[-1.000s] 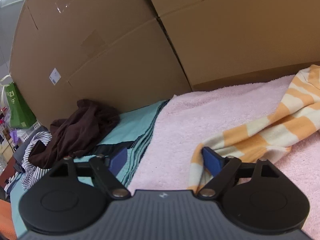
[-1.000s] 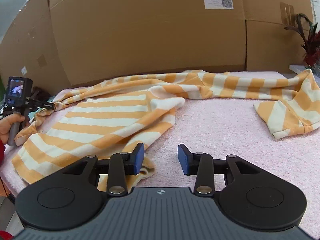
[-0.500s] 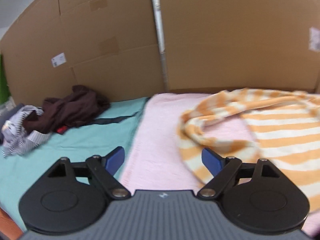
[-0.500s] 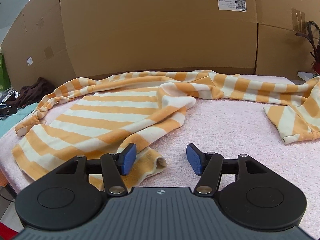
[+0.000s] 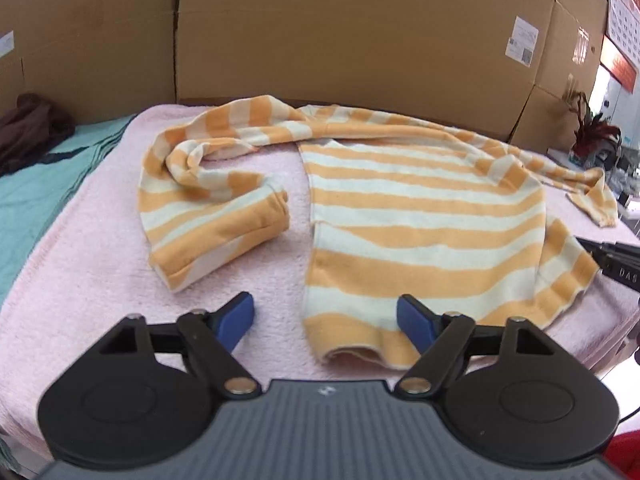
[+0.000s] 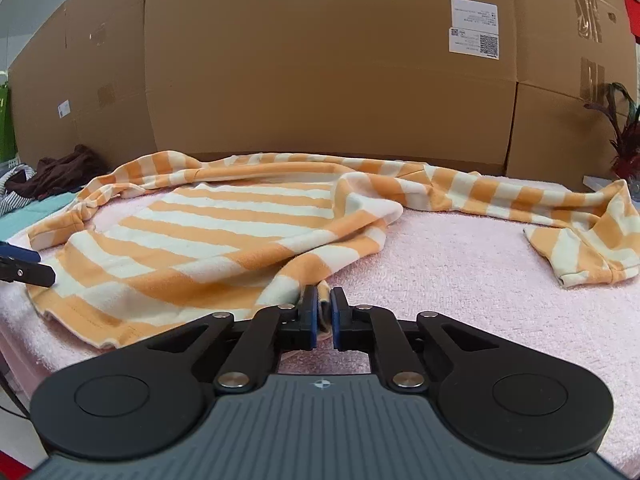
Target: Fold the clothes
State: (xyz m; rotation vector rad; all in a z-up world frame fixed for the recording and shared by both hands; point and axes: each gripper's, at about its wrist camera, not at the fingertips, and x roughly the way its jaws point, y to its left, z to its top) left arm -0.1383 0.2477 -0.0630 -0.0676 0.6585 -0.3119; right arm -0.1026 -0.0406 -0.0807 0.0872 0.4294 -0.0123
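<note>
Right gripper [image 6: 324, 312]: pinched on the near hem corner of the sweater [image 6: 208, 236].
Left gripper [image 5: 325, 320]: spread wide, holding nothing, over the other hem corner.
Progress: sweater lies unfolded, sleeves sprawled; folding remains.
Surface: pink towel [image 5: 100, 216].
Room: cardboard boxes [image 6: 320, 72] behind.

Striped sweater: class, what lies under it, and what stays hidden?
The striped sweater lies spread on a pink towel, which shows all around it. Whatever is beneath the towel, and the towel under the sweater's body, is covered.
</note>
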